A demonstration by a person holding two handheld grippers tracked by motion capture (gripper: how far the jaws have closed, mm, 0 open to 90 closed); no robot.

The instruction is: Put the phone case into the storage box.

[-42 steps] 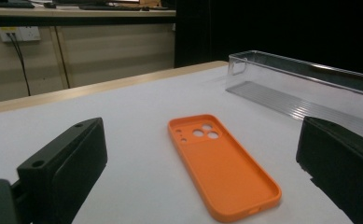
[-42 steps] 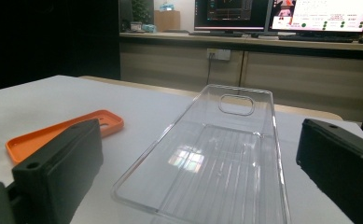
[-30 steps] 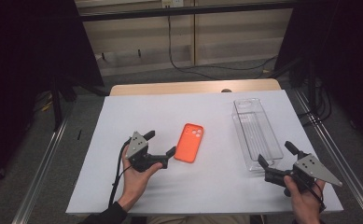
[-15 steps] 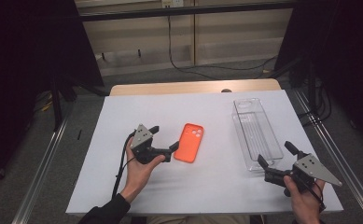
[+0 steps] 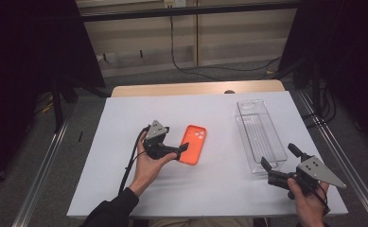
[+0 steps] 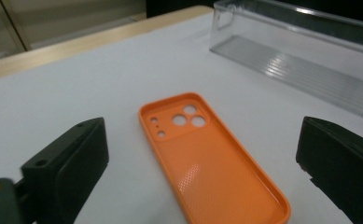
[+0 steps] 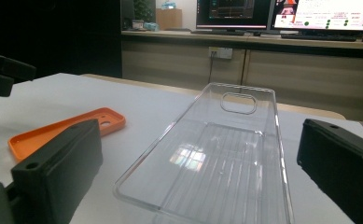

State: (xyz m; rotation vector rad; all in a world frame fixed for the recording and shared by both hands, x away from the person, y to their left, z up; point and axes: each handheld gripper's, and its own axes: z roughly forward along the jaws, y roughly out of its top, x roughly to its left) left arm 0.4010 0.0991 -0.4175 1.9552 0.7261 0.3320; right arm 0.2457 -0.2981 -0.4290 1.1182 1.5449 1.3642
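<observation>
An orange phone case [image 5: 194, 144] lies inner side up on the white table [image 5: 120, 118], near the middle. My left gripper [image 5: 176, 144] is open at the case's near left edge. In the left gripper view its jaws stand wide on either side of the orange phone case [image 6: 207, 158], and the left gripper [image 6: 207, 191] touches nothing. A clear plastic tray [image 5: 259, 130] lies empty at the right. My right gripper [image 5: 278, 157] is open just short of the tray's near end. The right gripper [image 7: 200, 191] looks along the clear tray [image 7: 221, 154], with the orange case [image 7: 62, 130] off to the left.
The clear tray [image 6: 300, 60] lies beyond the case in the left gripper view. A wooden strip [image 5: 196, 89] runs along the table's far edge, with cables on the floor behind it. Metal rails flank the table. Bare white surface spreads along the table's left side.
My left gripper has moved forward and to the right, up to the orange case. The right gripper, case and tray have stayed in place.
</observation>
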